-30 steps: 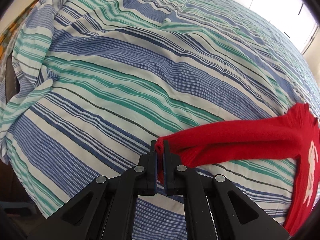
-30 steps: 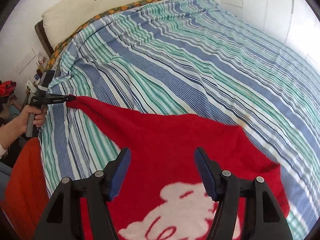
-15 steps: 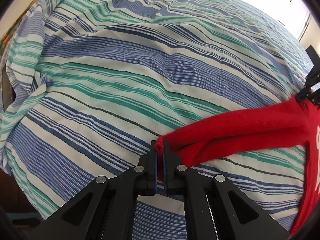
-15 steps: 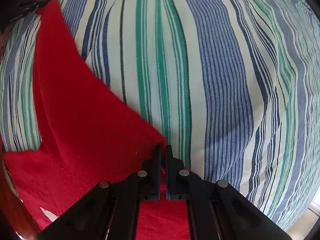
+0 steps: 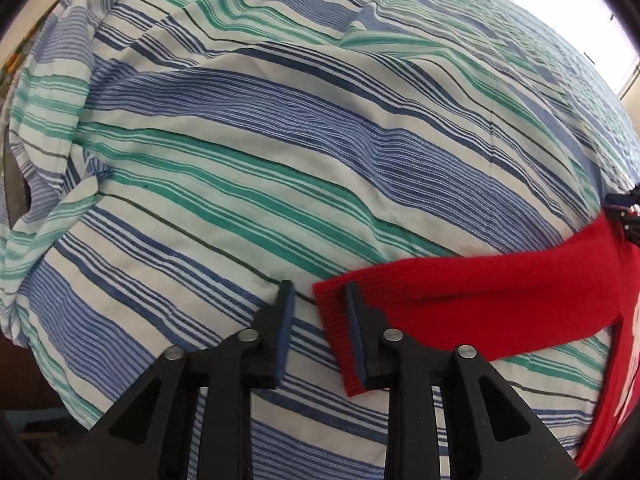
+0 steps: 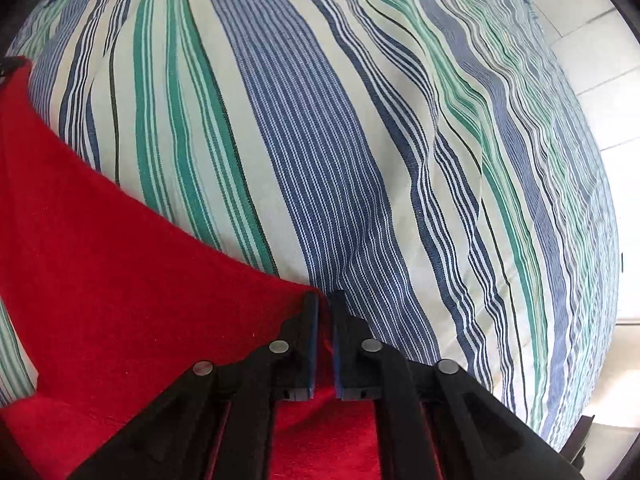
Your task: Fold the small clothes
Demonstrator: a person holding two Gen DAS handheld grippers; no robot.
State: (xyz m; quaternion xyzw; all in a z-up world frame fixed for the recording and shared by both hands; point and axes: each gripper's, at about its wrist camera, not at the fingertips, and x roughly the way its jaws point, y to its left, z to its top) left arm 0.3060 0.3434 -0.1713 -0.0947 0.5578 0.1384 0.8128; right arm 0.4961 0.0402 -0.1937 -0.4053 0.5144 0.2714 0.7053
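tools [image 5: 320, 300] above striped bedspread [image 5: 280, 140], wrinkled.

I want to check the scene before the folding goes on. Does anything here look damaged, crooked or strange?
Nothing looks damaged. The red sweater lies on the striped bedsheet, its sleeve stretched out flat. The sheet is bunched into folds at its far left corner, which is only untidy.

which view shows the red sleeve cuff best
The left wrist view: the sleeve cuff lies flat on the striped bedspread, its ribbing visible. The right wrist view shows only the red sweater, no cuff.
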